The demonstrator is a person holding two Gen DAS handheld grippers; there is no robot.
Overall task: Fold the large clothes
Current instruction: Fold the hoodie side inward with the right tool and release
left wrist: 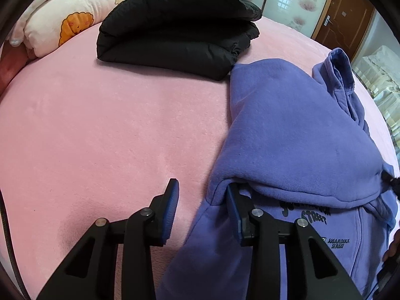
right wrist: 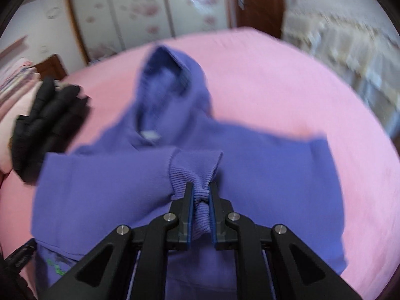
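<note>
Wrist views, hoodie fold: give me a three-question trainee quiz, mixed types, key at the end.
1. True or false: the right gripper is clamped on the ribbed cuff of the purple hoodie.
2. What lies on the pink bed cover beyond the hoodie? A) folded black jacket B) grey towel C) blue jeans
3. Fill in: one finger of the left gripper is tucked under a fold of the ____.

Key: 1 true; 2 A, the folded black jacket; 3 hoodie.

Left gripper (left wrist: 202,207) tilted downward, jaws apart; right gripper (right wrist: 201,197) tilted downward, jaws clamped.
</note>
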